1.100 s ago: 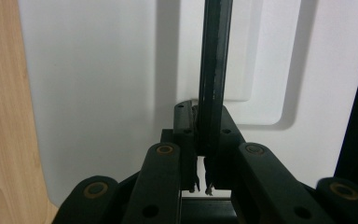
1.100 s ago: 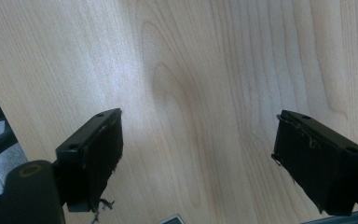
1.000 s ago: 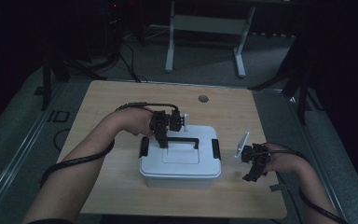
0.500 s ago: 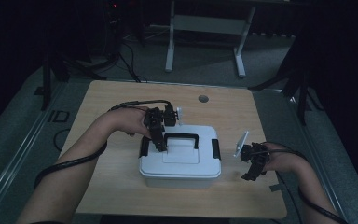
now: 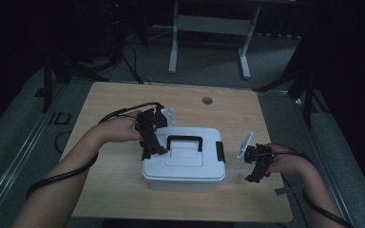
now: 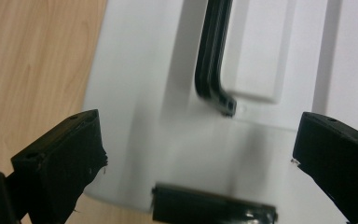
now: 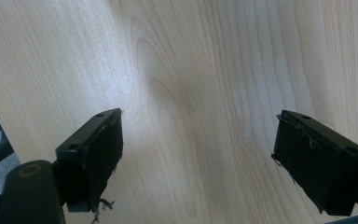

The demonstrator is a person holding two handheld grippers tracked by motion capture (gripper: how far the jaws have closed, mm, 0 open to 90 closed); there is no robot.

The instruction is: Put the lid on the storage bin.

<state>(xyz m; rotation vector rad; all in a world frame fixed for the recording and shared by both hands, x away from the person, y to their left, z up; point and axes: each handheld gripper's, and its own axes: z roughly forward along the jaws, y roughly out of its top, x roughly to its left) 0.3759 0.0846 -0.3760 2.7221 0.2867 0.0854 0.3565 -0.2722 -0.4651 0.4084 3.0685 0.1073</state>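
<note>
White box under left tool (jaws apart).

Closed white plastic box with flat black handle, mid-table, upright.

white box smooth plastic, slight sheen; table pale matt wood grain

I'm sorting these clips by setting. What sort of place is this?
Probably a lab or workshop set up for recording, kept dim: a bare wooden table holding one white lidded box, a metal desk frame behind it, and loose cables across the grey floor.
</note>
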